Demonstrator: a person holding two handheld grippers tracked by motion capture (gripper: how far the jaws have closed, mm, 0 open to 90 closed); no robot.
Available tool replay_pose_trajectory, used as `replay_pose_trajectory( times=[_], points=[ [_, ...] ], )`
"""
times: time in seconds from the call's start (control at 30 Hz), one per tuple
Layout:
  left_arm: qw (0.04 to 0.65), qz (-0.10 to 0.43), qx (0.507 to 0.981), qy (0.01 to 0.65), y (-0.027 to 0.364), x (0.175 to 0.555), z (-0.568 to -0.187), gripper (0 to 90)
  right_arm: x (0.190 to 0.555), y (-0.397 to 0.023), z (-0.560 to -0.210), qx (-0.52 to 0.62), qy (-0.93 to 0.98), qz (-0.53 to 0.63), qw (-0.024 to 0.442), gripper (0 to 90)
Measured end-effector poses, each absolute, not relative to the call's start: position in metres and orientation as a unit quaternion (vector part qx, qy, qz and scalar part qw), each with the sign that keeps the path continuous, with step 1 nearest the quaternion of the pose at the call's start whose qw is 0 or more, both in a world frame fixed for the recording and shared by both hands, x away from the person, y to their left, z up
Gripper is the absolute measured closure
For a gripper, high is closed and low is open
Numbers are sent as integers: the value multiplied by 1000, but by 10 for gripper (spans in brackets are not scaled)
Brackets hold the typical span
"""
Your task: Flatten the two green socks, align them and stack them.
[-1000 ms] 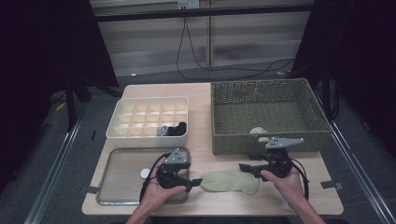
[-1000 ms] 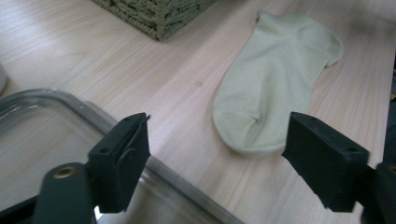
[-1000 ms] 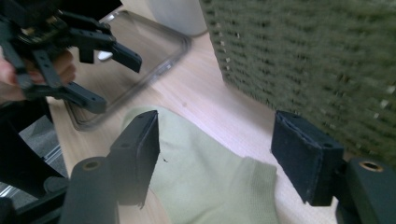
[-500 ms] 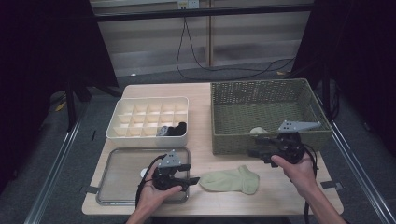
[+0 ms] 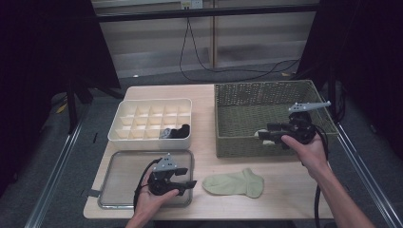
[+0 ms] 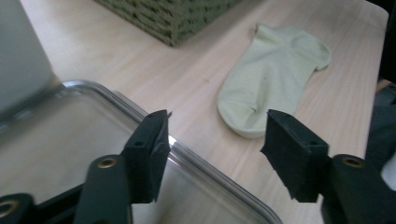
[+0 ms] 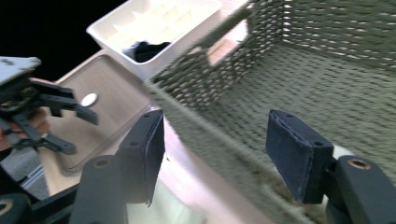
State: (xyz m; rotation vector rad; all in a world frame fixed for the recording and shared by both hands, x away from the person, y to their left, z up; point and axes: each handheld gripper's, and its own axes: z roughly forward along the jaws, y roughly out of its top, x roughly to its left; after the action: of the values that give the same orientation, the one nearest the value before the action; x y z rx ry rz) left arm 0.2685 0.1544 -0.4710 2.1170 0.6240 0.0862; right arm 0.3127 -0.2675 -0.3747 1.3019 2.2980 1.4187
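Basket (image 5: 240,124) wall hides something pale (unidentifiable) (image 5: 263,135).

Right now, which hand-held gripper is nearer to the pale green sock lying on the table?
The left. The left hand-held gripper sits over the metal tray's edge, just beside the sock, jaws empty. The right hand-held gripper is raised at the wicker basket's front wall, farther off.

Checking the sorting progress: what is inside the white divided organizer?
One dark rolled sock lies in a front compartment of the white divided organizer; the other visible cells look empty. The front wall hides the front cells' floors.
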Motion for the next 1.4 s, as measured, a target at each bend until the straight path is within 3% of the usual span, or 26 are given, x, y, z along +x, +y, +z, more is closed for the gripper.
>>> replay_pose_trajectory(
  times=[0.1, 0.43, 0.57, 0.97, 1.1, 1.3, 1.4],
  points=[
    [447, 12, 853, 268, 154, 270, -471, 277, 324, -272, -373, 442, 769, 456, 75, 368],
    [453, 9, 846, 280, 156, 271, -471, 202, 363, -283, -376, 471, 789, 389, 65, 379],
    [452, 11, 844, 288, 157, 270, -470, 163, 375, -283, -380, 477, 796, 368, 55, 335],
    [442, 22, 850, 286, 159, 272, -471, 153, 406, -286, -389, 497, 799, 333, 51, 267],
    [437, 27, 852, 289, 159, 273, -473, 151, 415, -283, -392, 500, 803, 317, 71, 294],
    [435, 26, 853, 287, 158, 273, -472, 145, 432, -278, -397, 505, 807, 302, 56, 303],
    [433, 25, 855, 286, 157, 273, -473, 143, 440, -277, -405, 509, 809, 291, 50, 265]
  ],
)
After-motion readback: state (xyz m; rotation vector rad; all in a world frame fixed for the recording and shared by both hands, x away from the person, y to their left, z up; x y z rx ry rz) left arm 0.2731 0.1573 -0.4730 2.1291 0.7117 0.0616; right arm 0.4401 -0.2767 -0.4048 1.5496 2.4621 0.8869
